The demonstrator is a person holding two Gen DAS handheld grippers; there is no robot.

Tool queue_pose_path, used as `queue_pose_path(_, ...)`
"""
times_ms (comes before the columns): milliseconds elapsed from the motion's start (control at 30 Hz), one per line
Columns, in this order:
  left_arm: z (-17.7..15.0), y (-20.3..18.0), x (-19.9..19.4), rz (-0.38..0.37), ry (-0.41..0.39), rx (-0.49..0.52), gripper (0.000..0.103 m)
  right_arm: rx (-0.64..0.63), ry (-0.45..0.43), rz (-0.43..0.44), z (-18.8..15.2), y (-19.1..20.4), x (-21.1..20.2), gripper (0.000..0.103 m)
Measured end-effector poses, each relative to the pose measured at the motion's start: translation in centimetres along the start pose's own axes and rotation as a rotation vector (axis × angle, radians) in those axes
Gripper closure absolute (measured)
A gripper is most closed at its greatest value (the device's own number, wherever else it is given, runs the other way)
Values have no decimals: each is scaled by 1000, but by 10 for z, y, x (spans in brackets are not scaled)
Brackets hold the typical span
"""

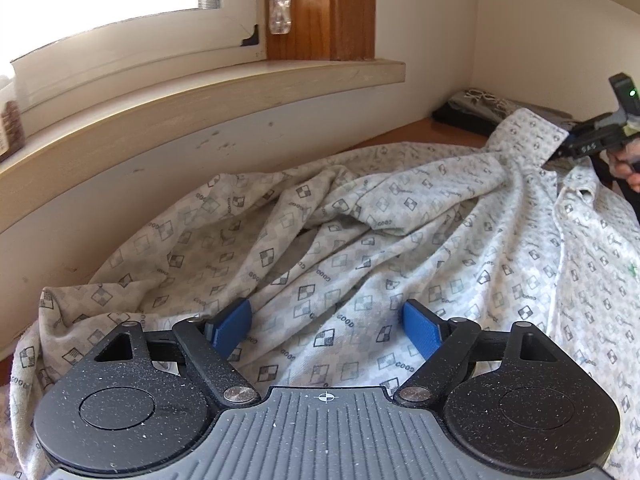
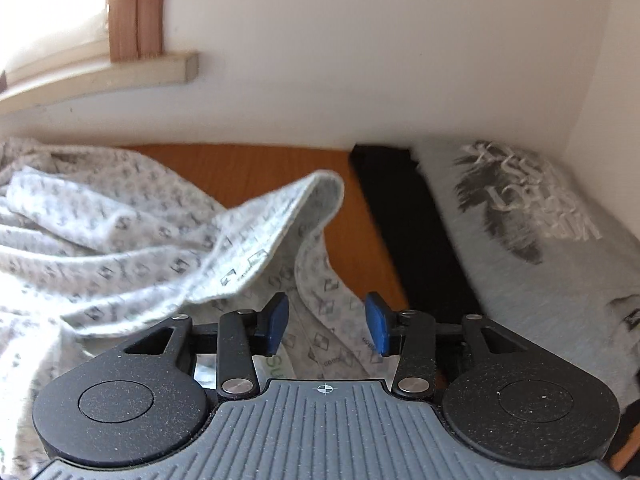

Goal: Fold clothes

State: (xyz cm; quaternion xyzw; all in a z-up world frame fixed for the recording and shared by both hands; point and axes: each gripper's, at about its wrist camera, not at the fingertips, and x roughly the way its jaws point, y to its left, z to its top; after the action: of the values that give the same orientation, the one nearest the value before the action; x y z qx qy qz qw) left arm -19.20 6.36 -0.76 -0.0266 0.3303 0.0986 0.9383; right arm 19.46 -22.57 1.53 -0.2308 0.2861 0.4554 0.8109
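Note:
A crumpled white garment with a grey checker print (image 1: 360, 220) lies spread over the wooden table (image 1: 432, 132). My left gripper (image 1: 326, 312) hovers over its near part, jaws wide apart, nothing between the blue pads. At the far right edge of the left wrist view, my right gripper (image 1: 560, 152) sits against a raised edge of the garment (image 1: 532, 128). In the right wrist view, the right gripper (image 2: 327, 308) stands open over the garment (image 2: 120, 220). Cloth shows in the gap below, but the pads do not press it. A blurred flap (image 2: 296, 204) curls up just ahead.
A folded grey T-shirt with a dark print (image 2: 520, 216) lies in the table's corner on a folded black item (image 2: 412, 232). A white wall and window sill (image 1: 200, 96) run along the far side. Bare wood (image 2: 248, 168) shows between the garment and the folded pile.

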Motion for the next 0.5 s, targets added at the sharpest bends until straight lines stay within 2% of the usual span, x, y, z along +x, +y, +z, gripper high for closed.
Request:
queue_pose_path(33,-1,2,-2,1,0,-4,18,2,12,-6,1,2,4,61)
queue_pose_path(67,-2,4,-4,-1,-1,-7,18,4,15,-13,3,3,7,70)
queue_pose_path(133,-2,7,-5,-7,-3,-17,18,3,-13,-79,11,1,6,101)
queue_pose_path(233,-1,6,-5,-6,-2,-13,17,121,-151,-266,25,-16,-12,101)
queue_pose_path(267,-1,5,-5,-4,-1,-11,17,180,-176,-291,27,-25,-17,101)
queue_pose_path(400,-1,4,-5,-3,-1,-12,17,165,-117,-201,21,-30,-22,99)
queue_pose_path(500,-1,4,-5,0,0,-10,17,114,-40,-137,9,-19,-19,89)
